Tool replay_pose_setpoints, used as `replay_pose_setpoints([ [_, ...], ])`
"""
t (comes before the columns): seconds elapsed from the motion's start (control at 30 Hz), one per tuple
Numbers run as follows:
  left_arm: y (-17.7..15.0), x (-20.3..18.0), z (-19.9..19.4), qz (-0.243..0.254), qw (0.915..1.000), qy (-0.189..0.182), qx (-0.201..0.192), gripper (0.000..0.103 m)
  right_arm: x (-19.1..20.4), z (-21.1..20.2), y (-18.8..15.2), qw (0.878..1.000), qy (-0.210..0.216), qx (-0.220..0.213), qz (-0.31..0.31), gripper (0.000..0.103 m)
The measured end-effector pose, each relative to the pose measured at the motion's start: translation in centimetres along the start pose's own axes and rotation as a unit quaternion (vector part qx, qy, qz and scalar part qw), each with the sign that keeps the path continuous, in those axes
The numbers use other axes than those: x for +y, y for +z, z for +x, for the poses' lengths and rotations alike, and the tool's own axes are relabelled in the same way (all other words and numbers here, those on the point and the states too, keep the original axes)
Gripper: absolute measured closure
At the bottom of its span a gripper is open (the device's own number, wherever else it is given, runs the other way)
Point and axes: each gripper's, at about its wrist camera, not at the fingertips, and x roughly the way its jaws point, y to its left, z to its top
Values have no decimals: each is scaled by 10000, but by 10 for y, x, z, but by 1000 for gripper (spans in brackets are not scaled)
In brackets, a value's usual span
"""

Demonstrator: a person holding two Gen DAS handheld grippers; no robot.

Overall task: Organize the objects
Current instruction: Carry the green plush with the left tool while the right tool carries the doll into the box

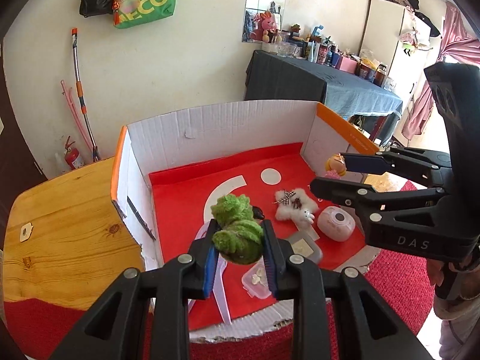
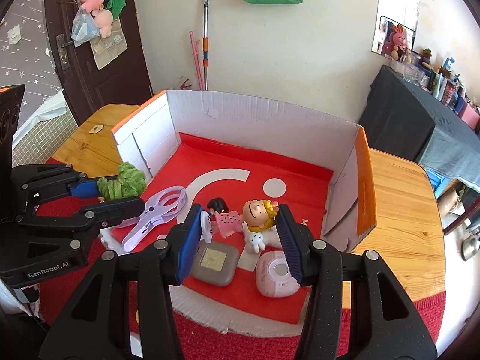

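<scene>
**Wooden table, red mat and the open box**

I see a wooden table (image 2: 399,198) with rounded corners carrying everything. A red knitted mat (image 2: 375,324) lies on it, toward my side. The cardboard box (image 2: 240,123), white inside with orange edges and its near wall folded down, rests partly on the mat and partly on bare wood. A red liner with white shapes (image 2: 240,168) covers the box floor. On the bare wood to the left of the box I can make out a small pale tag (image 1: 25,231), lying flat, well apart from the box.
</scene>
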Motion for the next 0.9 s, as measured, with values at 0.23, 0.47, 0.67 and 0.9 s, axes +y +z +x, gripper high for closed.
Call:
replay_pose_setpoints([
  [0.23,15,5,27,-18,9997,117,210,75,-16,36,23,9990,-77,357,264,55],
  [0.47,23,6,53,-39,9988,289,396,75,-29,67,33,9959,-327,684,502,55],
  [0.67,27,6,79,-26,9969,477,627,75,-37,88,42,9918,-544,964,635,55],
  [0.9,31,12,96,-242,9946,519,860,75,-44,109,46,9869,-680,1248,757,55],
])
